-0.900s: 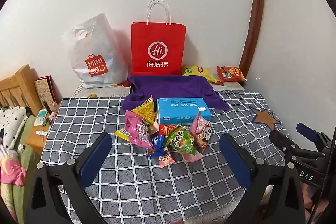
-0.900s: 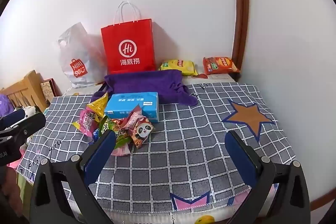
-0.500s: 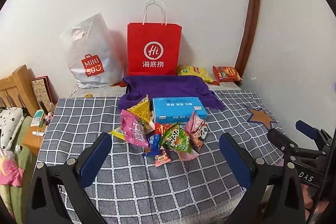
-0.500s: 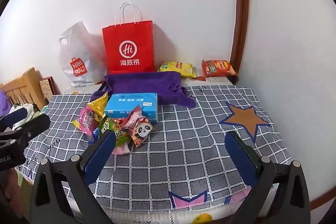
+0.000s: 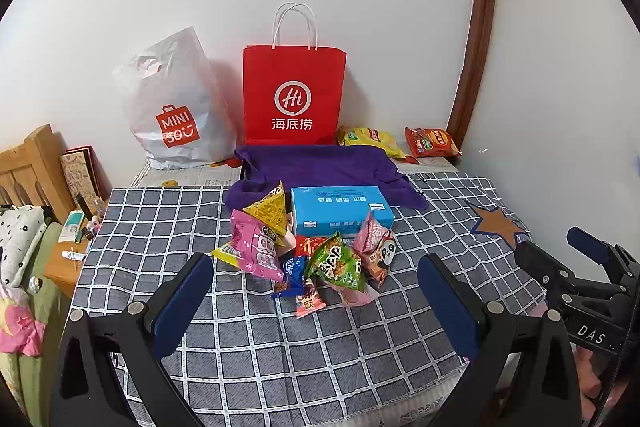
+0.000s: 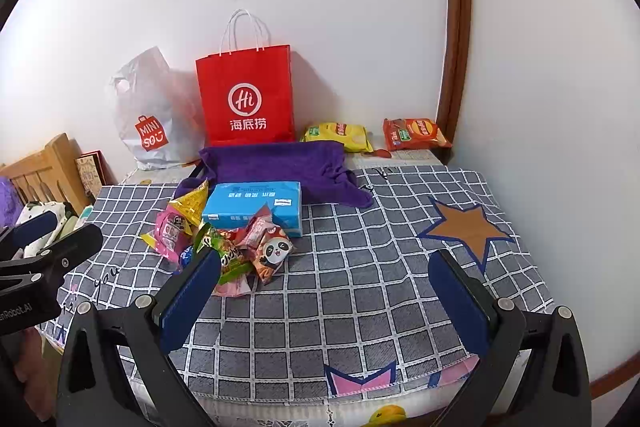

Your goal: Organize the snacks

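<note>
We hold both the left gripper [image 5: 314,301] and the right gripper [image 6: 326,291] spread and empty, nothing sorted yet, the snack pile [image 5: 316,251] waiting at twelve o'clock.

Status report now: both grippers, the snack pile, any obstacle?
Left gripper open, empty. Right gripper open, empty. Snack pile untouched before blue box. Nothing blocks approach.

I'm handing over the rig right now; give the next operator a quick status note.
Left tool: open, empty, hovering short of the snack pile.
Right tool: open, empty, over bare checkered cloth.
The pile lies against the blue box, in front of the purple cloth and red bag. Two chip bags lie by the wall.
Done: nothing visibly sorted. Left: all snacks.
</note>
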{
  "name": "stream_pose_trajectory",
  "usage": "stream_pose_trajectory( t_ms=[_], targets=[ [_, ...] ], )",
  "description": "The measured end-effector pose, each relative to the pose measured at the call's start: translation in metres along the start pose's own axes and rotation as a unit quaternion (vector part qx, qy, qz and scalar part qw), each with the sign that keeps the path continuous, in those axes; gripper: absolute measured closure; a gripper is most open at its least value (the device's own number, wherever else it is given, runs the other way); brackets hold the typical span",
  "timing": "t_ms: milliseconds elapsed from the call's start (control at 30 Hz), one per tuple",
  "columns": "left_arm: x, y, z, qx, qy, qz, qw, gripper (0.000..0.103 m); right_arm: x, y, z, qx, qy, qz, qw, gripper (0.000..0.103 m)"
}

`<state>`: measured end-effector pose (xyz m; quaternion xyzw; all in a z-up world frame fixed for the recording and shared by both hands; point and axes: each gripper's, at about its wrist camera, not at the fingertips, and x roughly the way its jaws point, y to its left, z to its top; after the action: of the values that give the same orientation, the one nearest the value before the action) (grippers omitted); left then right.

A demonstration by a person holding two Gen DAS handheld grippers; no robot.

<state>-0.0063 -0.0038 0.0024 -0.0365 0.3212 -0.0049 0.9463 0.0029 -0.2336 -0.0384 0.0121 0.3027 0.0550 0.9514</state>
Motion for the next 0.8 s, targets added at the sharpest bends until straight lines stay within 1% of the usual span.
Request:
stream_pose_trajectory(
  t_ms=[800],
  targets=[
    [0.0009, 0.0023, -0.0028, -0.003, -0.002, 0.0, 1.0, 0.001, -0.0038, 0.0047, -0.0035, -0.003, -0.005, 0.001, 1.0, 0.001]
  ],
)
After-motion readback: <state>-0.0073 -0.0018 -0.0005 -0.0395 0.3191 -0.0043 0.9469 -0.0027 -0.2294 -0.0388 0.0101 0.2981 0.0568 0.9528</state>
